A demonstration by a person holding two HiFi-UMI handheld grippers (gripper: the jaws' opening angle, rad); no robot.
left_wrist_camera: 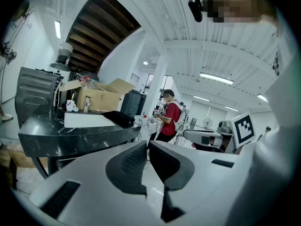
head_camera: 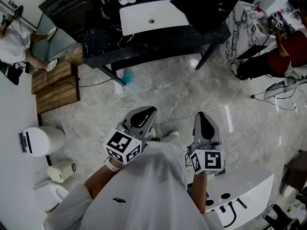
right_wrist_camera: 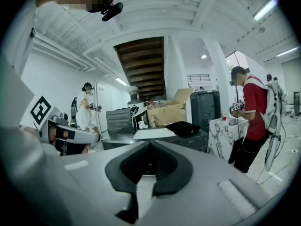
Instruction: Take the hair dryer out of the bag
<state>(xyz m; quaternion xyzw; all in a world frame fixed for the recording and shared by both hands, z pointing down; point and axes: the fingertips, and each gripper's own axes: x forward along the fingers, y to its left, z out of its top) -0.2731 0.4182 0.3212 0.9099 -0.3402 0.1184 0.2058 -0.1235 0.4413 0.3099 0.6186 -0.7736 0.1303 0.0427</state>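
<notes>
A black bag [head_camera: 194, 6] lies on the right part of the dark marble table [head_camera: 144, 40], beside a white basin [head_camera: 153, 16]. The same bag [left_wrist_camera: 120, 118] shows small and far off in the left gripper view, and as a dark lump [right_wrist_camera: 183, 127] in the right gripper view. No hair dryer shows anywhere. I stand on the floor well short of the table. My left gripper [head_camera: 144, 115] and right gripper [head_camera: 204, 121] are held close to my body, both pointing toward the table. The left gripper [left_wrist_camera: 147, 145] and the right gripper [right_wrist_camera: 150, 145] are both shut with nothing between the jaws.
A person in a red shirt [head_camera: 288, 51] stands right of a marble-patterned stand [head_camera: 244, 28]. Another person in white [head_camera: 14, 42] is at the far left. Wooden pallets [head_camera: 53, 87], a white bin [head_camera: 41, 140], floor cables [head_camera: 112, 102] and a white machine [head_camera: 244, 195] surround me.
</notes>
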